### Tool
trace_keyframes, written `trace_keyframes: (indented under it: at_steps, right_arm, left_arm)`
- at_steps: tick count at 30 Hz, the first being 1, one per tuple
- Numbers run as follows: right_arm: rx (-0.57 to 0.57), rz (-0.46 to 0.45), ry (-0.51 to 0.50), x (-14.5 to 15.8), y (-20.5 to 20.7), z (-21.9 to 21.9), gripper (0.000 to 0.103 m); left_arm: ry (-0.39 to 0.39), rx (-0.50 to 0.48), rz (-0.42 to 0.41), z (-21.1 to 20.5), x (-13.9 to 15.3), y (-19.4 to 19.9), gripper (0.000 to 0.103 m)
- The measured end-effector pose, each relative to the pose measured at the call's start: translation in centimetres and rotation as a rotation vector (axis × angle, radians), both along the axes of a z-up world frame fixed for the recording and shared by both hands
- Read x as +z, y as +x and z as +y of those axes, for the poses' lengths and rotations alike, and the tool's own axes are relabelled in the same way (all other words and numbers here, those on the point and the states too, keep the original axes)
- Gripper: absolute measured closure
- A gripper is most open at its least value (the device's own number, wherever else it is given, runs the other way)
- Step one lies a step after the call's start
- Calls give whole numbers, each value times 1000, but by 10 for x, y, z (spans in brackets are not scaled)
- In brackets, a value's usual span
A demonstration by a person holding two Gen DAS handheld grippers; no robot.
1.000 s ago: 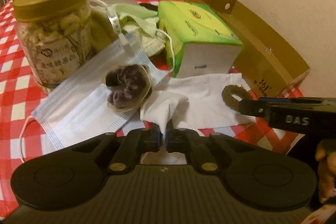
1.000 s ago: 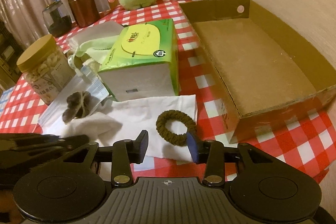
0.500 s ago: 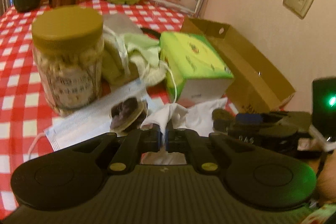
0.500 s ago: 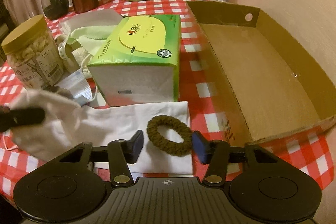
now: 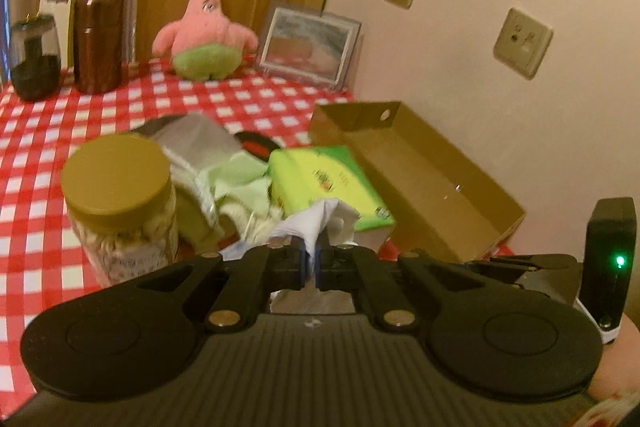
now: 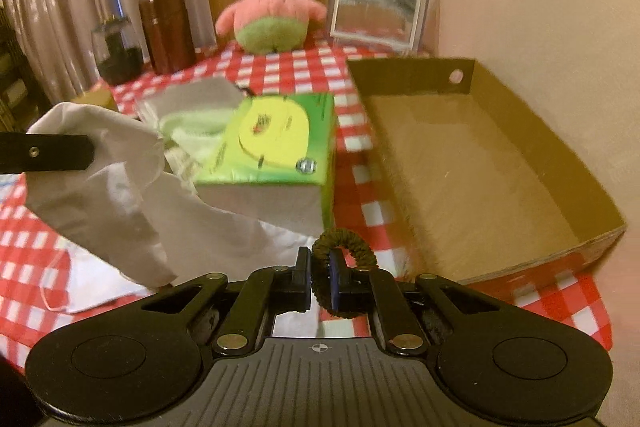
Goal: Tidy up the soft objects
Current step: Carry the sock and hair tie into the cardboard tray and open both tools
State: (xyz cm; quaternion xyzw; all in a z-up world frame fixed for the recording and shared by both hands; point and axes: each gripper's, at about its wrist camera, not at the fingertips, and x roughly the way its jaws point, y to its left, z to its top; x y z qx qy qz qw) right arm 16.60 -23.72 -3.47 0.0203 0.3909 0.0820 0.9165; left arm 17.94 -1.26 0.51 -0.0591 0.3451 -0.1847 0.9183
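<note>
Cloth [image 5: 326, 217] sits pinched in my left claw [image 5: 310, 261], lifted before the tissue box [image 5: 328, 183], while in the right view my right claw [image 6: 320, 281] is closing on the hair tie [image 6: 344, 243], beside the cardboard box [image 6: 500, 167].

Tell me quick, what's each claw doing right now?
Left claw: shut on the white cloth, lifted off the table.
Right claw: closing, pads already pinching the dark hair tie.

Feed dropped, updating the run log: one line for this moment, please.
left gripper: shut on white cloth | right gripper: jaws closing on hair tie | cardboard box: empty
</note>
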Motion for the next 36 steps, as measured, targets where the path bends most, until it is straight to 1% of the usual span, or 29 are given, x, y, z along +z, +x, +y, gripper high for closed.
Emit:
trace_keyframes:
  at_steps: [4, 9, 14, 18, 22, 25, 27, 29, 32, 33, 35, 36]
  right_arm:
    - [-10, -47, 22, 25, -7, -9, 94]
    - [-28, -105, 37, 53, -11, -24, 94]
    - [-66, -155, 47, 75, -12, -48, 94]
    - [-106, -186, 34, 86, -7, -73, 94]
    - [-145, -200, 19, 88, 1, -100, 94]
    - [-175, -198, 8, 86, 8, -118, 94]
    - [-188, -190, 6, 82, 12, -129, 94]
    - [-196, -180, 5, 77, 16, -138, 94]
    - [-202, -162, 4, 67, 25, -147, 94]
    - [-203, -155, 7, 63, 28, -149, 94]
    - [-205, -143, 12, 57, 32, -151, 94]
    - [-205, -138, 16, 54, 35, -152, 94]
  left_arm:
    - [-5, -24, -32, -7, 22, -1, 100]
    - [-7, -59, -88, -18, 56, 5, 100]
    - [-2, -103, -153, -37, 93, 14, 100]
    - [-8, -151, -187, -61, 116, 23, 100]
    - [-10, -212, -217, -95, 131, 36, 100]
    - [-21, -247, -212, -121, 130, 52, 100]
    - [-30, -266, -197, -140, 124, 65, 100]
    - [-27, -278, -184, -154, 115, 74, 100]
    - [-33, -301, -137, -177, 95, 89, 99]
    - [-31, -309, -120, -185, 88, 93, 98]
    - [-16, -315, -94, -197, 73, 102, 90]
    - [-13, -312, -80, -201, 66, 105, 83]
